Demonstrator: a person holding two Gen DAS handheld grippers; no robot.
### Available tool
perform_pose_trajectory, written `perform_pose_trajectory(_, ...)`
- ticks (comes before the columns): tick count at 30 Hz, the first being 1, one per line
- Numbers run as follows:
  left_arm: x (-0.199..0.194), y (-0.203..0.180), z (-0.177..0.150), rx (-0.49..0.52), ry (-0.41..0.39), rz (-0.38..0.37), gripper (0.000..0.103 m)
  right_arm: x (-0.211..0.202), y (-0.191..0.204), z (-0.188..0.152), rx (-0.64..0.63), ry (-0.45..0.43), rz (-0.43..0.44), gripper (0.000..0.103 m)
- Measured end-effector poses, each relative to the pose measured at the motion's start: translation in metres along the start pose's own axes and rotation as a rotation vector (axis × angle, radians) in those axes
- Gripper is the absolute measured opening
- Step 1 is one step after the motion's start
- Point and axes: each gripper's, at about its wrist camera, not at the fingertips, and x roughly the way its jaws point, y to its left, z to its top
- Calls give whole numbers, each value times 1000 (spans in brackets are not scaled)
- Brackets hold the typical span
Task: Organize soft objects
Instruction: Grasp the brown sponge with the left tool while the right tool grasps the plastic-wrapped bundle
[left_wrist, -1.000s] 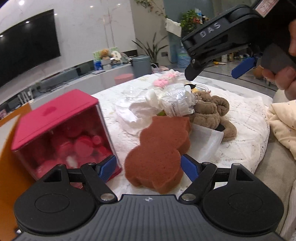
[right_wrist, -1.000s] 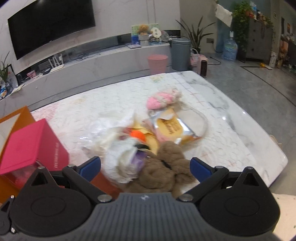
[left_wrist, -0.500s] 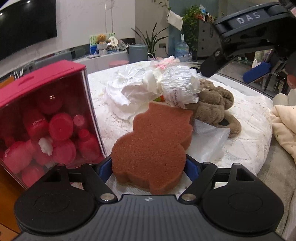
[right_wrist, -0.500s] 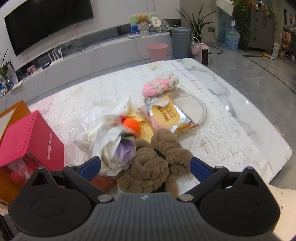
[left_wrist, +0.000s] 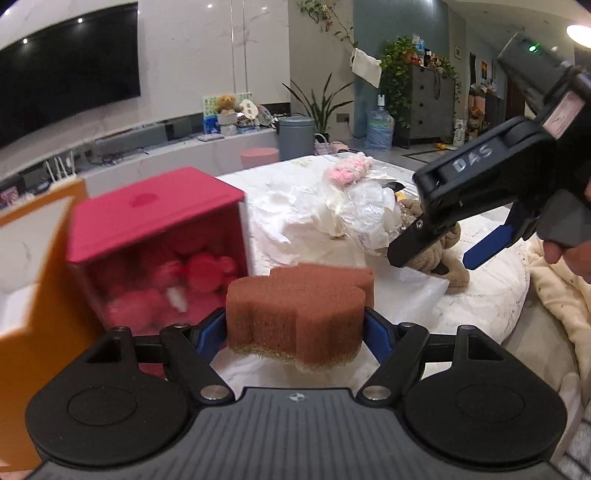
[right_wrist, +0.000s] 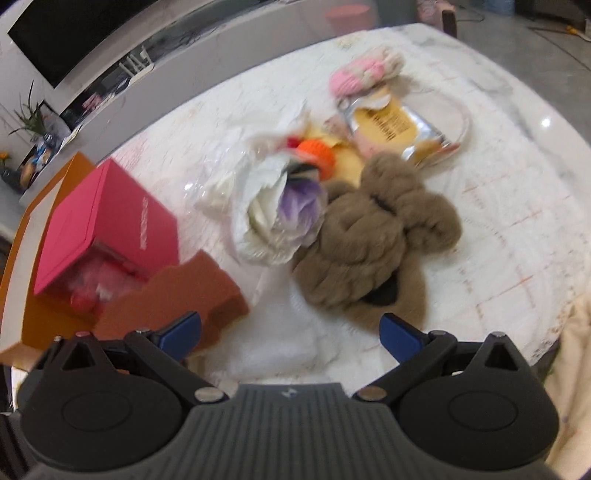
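A brown sponge (left_wrist: 299, 310) cut in a bear-like shape hangs above the table between the blue pads of my left gripper (left_wrist: 295, 328). Its jaws are closing and both pads press on the sponge's sides. The right wrist view shows that sponge (right_wrist: 177, 291) at lower left. My right gripper (right_wrist: 291, 332) points steeply down, open and holding nothing, just in front of a brown plush toy (right_wrist: 373, 251). In the left wrist view the right gripper (left_wrist: 443, 254) hovers over the plush toy (left_wrist: 456, 271).
A pink box (left_wrist: 155, 210) of red items lies on its side by an orange box (left_wrist: 22, 295). A wrapped white bundle (right_wrist: 273, 221), a snack packet (right_wrist: 391, 125) and a pink knitted piece (right_wrist: 354, 77) lie on the white table (right_wrist: 517, 184). A cream blanket (left_wrist: 554, 295) lies right.
The sponge lay flat on the table; now my left gripper has closed on it and raised it. My right gripper has tipped downward and sunk toward the brown plush toy.
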Motion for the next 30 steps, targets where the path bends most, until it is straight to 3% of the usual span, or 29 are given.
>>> perform_pose_trajectory(4, -14, 1, 2, 31, 16, 65, 88, 5, 8, -5, -29, 15, -7, 100)
perform_pose_trajectory(7, -25, 9, -3, -11, 34, 92, 88, 11, 13, -7, -71, 25, -39, 100)
perform_pose_trajectory(11, -27, 21, -12, -111, 56, 23, 88, 24, 13, -8, -53, 62, -33, 100)
perform_pose_trajectory(15, -14, 27, -17, -103, 62, -4, 91, 39, 16, -7, -35, 97, -16, 100)
perform_pose_trajectory(18, -1, 32, -16, -145, 113, -87, 93, 49, 25, -7, -82, 94, -49, 100)
perform_pose_trajectory(22, 5, 32, -15, -125, 95, -91, 95, 54, 37, -10, -184, 84, -128, 100)
perform_pose_trajectory(25, 7, 25, -14, -87, 86, -86, 95, 37, 45, -14, -264, -5, -180, 100)
perform_pose_trajectory(30, 13, 14, -16, -11, 101, -100, 87, 6, 78, -41, -629, -226, -210, 100)
